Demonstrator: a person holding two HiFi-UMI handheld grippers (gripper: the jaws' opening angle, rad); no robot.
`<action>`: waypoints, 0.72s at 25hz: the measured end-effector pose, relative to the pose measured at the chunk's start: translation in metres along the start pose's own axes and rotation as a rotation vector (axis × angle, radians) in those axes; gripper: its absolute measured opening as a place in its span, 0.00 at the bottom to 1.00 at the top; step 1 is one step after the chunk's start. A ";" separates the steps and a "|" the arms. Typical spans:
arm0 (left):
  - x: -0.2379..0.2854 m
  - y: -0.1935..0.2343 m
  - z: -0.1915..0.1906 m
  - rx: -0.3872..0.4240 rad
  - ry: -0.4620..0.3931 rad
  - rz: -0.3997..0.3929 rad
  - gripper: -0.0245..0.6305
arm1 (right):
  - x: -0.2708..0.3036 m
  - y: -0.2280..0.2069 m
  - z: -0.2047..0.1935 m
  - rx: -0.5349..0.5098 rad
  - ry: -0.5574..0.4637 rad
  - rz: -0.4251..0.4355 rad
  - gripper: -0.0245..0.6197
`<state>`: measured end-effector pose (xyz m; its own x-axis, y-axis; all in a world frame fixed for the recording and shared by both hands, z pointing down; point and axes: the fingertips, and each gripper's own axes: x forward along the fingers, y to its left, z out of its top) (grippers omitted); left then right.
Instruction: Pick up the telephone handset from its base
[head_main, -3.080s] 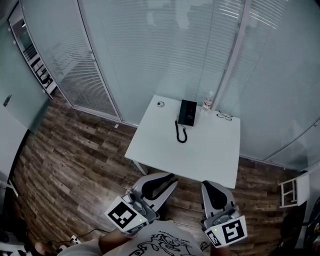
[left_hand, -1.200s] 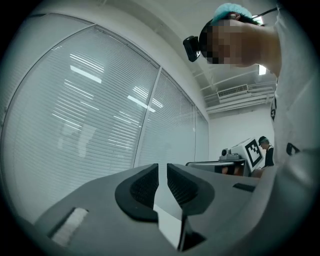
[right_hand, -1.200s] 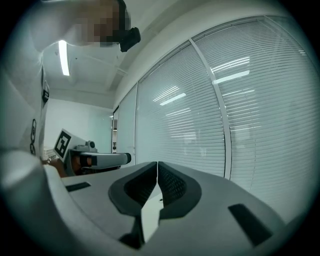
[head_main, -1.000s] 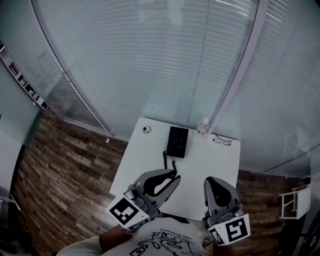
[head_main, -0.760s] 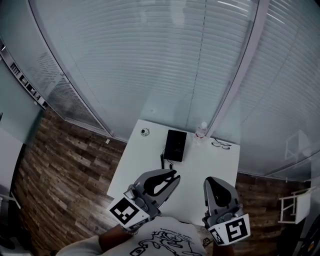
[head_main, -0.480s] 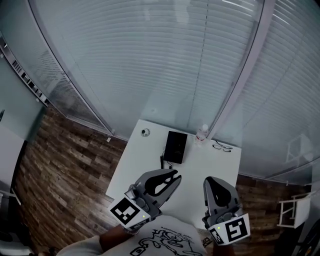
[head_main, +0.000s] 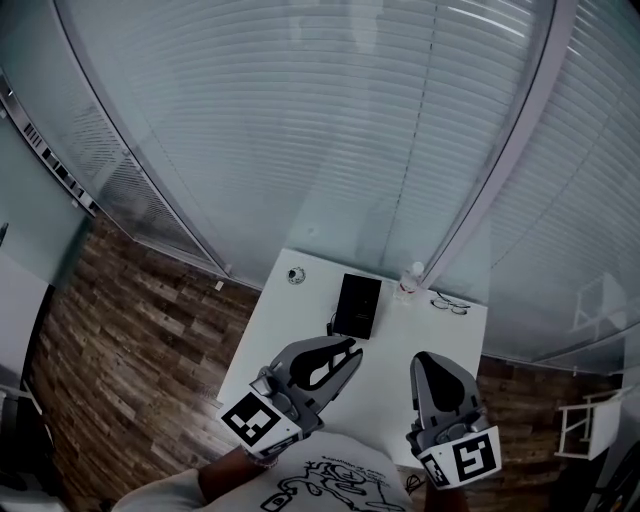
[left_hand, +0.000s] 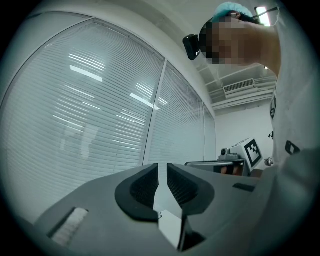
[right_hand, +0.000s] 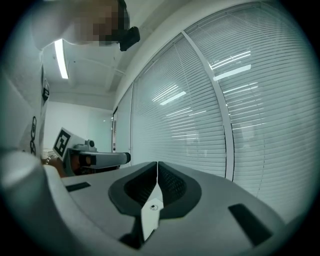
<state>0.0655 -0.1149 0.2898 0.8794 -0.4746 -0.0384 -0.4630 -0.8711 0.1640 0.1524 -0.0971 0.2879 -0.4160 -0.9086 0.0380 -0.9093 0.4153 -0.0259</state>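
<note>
The grey plastic left gripper (head_main: 350, 351) and right gripper (head_main: 424, 360) are both closed, ribbed dark pads (left_hand: 144, 187) together with nothing between them. Ahead of the left gripper, well apart, the flat black rectangular telephone (head_main: 357, 305) lies on the smooth white surface (head_main: 290, 340); its handset is too small to tell from the base. A clear bottle (head_main: 409, 281) and thin glasses (head_main: 450, 304) are beyond the right gripper.

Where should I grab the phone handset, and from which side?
Grip its slim middle, from above, jaws across its width. The handset seems to lie flat along the left edge of the base, by the cord, running away from you. It's too small to confirm.
</note>
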 end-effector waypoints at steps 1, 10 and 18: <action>0.000 0.003 0.003 0.001 -0.005 -0.003 0.12 | 0.003 0.001 0.002 -0.004 -0.003 -0.003 0.05; -0.016 0.022 -0.015 -0.019 0.031 0.006 0.12 | 0.013 0.017 -0.009 0.002 0.028 -0.009 0.05; -0.024 0.028 -0.047 -0.059 0.090 0.010 0.12 | 0.011 0.022 -0.048 -0.014 0.105 -0.024 0.05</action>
<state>0.0364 -0.1218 0.3417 0.8823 -0.4677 0.0519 -0.4669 -0.8561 0.2215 0.1274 -0.0957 0.3355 -0.3923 -0.9086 0.1432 -0.9186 0.3950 -0.0099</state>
